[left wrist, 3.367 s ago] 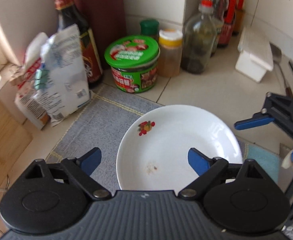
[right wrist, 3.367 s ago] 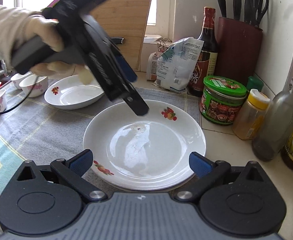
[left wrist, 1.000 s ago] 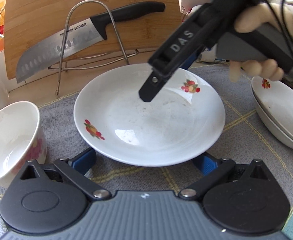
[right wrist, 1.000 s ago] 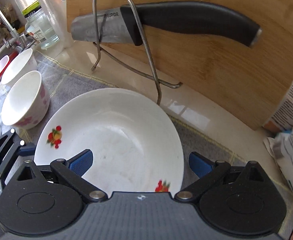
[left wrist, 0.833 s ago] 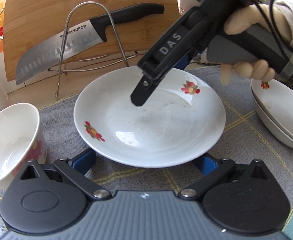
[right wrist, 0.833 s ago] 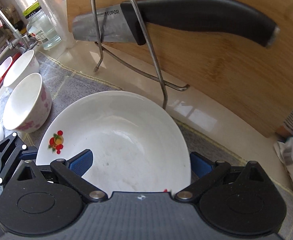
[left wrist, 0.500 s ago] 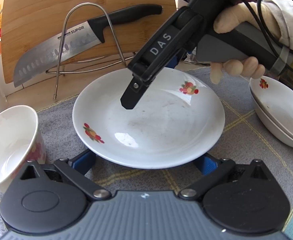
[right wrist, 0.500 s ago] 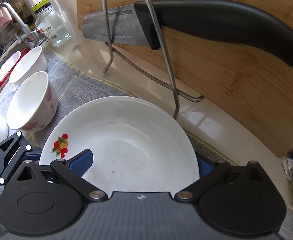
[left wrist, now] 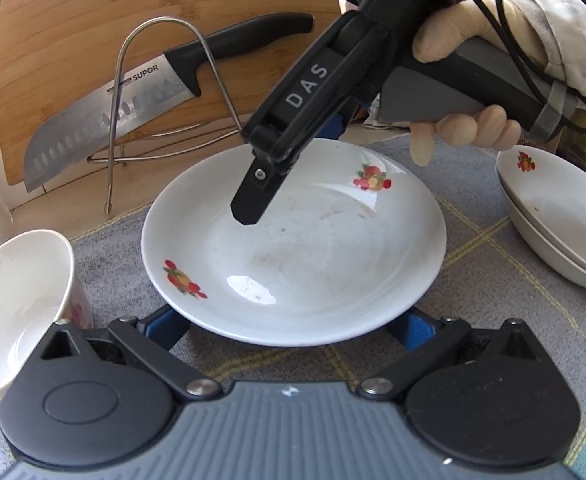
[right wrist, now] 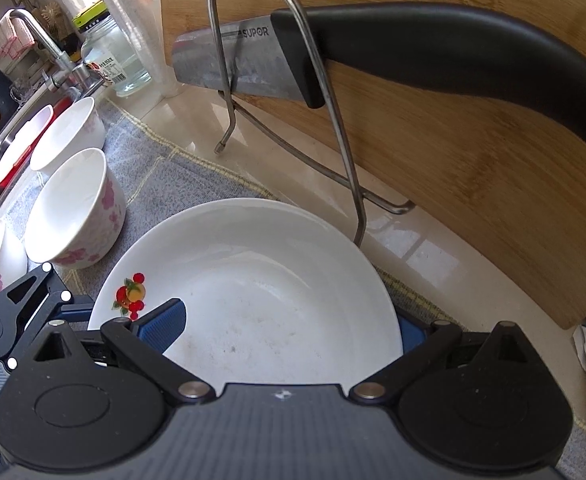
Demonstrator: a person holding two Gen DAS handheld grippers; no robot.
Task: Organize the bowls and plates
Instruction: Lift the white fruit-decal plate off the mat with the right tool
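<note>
A white plate (left wrist: 313, 248) with fruit decals lies on the grey mat (left wrist: 493, 304) in front of the cutting board. My left gripper (left wrist: 289, 326) is open, and both blue fingertips are tucked just under the plate's near rim. A hand holds my right gripper (left wrist: 293, 168), which reaches in from the upper right. In the right wrist view this gripper (right wrist: 289, 324) is open and straddles the plate (right wrist: 261, 280). Its left finger (right wrist: 165, 318) is over the plate's inside and its right one is mostly hidden below the rim.
Flowered white bowls (right wrist: 73, 208) stand left of the plate, one (left wrist: 13, 300) close to my left gripper. Two stacked plates (left wrist: 561, 220) sit at the right. Behind are a wire rack (right wrist: 333, 120), a knife (left wrist: 133, 92), a bamboo board (left wrist: 93, 12) and a faucet (right wrist: 41, 36).
Both grippers left the plates by the condiment corner and came to this plate. In the last second the right gripper pushed further over it, towards the rack. Both stayed open.
</note>
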